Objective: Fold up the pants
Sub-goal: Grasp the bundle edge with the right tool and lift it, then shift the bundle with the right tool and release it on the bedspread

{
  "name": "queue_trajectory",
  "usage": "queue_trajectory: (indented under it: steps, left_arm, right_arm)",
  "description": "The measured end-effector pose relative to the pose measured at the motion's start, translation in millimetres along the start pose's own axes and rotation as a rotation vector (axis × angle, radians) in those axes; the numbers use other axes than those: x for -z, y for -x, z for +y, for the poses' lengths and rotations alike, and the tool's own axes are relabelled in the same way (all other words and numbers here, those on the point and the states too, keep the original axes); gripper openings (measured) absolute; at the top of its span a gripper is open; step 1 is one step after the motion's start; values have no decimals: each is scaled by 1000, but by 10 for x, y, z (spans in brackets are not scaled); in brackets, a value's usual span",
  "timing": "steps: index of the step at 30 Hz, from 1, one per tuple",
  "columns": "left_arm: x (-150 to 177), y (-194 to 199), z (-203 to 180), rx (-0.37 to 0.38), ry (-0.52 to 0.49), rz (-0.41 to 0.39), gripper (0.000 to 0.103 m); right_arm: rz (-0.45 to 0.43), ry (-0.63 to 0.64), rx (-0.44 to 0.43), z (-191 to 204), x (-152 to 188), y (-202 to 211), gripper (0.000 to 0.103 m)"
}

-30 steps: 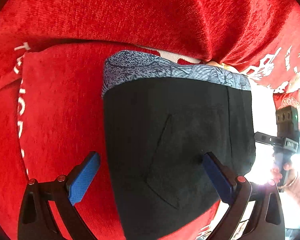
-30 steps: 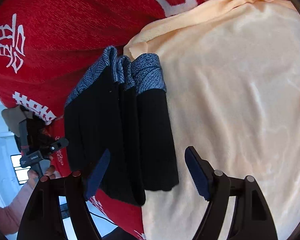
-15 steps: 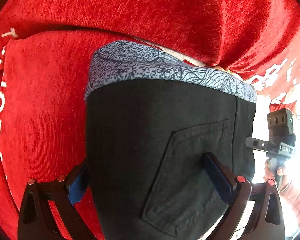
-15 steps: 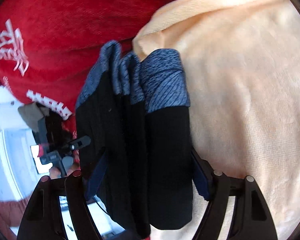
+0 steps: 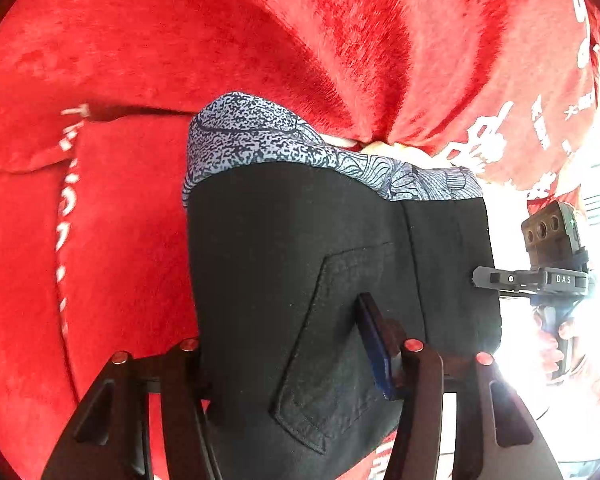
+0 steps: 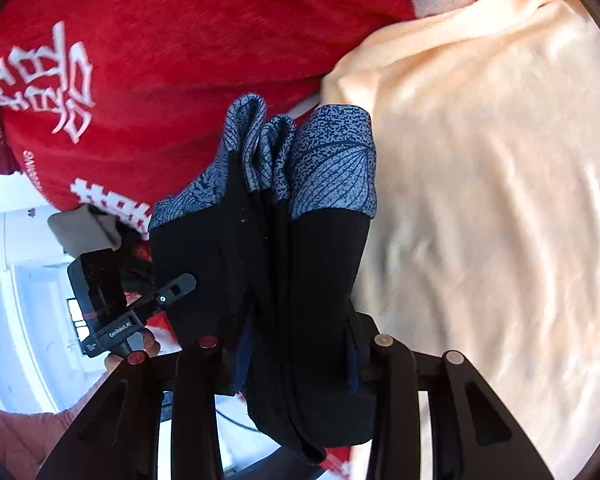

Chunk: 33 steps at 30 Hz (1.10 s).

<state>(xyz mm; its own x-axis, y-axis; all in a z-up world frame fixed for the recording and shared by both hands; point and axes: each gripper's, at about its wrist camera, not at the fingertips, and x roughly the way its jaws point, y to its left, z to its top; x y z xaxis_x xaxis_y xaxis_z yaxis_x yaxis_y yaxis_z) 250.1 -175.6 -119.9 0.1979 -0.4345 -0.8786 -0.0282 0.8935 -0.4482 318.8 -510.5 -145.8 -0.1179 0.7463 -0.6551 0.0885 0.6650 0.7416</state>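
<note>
Pants: black pants with blue patterned waistband, folded, held above the red blanket.
Left gripper: jaws had just closed, clenched on the pants beside the back pocket.
Right gripper: jaws had just closed, grasping the stacked layers.
Left view only: pocket.
Right view only: peach towel, layered folds.

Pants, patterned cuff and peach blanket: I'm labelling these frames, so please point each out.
pants [image 5: 284, 248], left wrist view, black cloth above the pocket.
patterned cuff [image 6: 336, 168], right wrist view, middle of the blue-grey band.
peach blanket [image 6: 492, 168], right wrist view, bare cloth.
</note>
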Motion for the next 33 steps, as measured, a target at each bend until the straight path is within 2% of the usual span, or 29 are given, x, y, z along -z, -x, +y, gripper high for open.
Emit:
queue_trajectory:
  steps: [5,8,9,11,12,13,15,17,18,20,22,23,24,28,30,33]
  left_arm:
    - [377,231,194,-46,31,9,56]
    - [576,127,359,-78,54,31,58]
    - [658,27,448,-109,61,48,61]
    - [780,-113,609,-162,70,62,75]
    - [787,-159,634,-181,76,49,91]
    - [806,-155,691,-208,86,28,99]
    - [813,-107,739,-228,125,26,100]
    - [803,26,706,-284,133,-8,100]
    - [808,124,683,-311,126,-33,99]
    - [799,366,634,-280,124,-87,99]
    - [724,505,478,-242,76,-129,99]
    - [696,495,405,-235,42,-136,99]
    - [664,437,342,-235,22,-138,100]
    - [618,-35,313,-289,-3,-88,100]
    - [658,-208,387,-374,-15,-75,100]
    - [660,-251,486,-345,25,-71,103]
  right_arm:
    - [20,-8,-37,244,375,-78,40]
    - [28,-9,-40,324,585,-259,40]
    - [33,-9,-40,349,651,-338,40]
    - [48,-21,-23,310,762,-529,40]
    - [61,-27,1,273,802,-646,40]
    - [74,-19,41,258,820,-756,41]
    - [78,23,149,289,844,-880,57]
    - [58,40,220,338,865,-865,63]
    - [48,44,255,375,864,-830,64]
    - [17,80,354,541,849,-739,64]
    - [-28,122,406,716,830,-601,54]
    - [-45,133,399,776,833,-546,34]
    - [-62,141,381,846,824,-491,22]
    - [-75,183,313,1028,769,-564,21]
    - [-51,202,330,1106,742,-805,21]
    - [-10,226,409,947,834,-999,17]
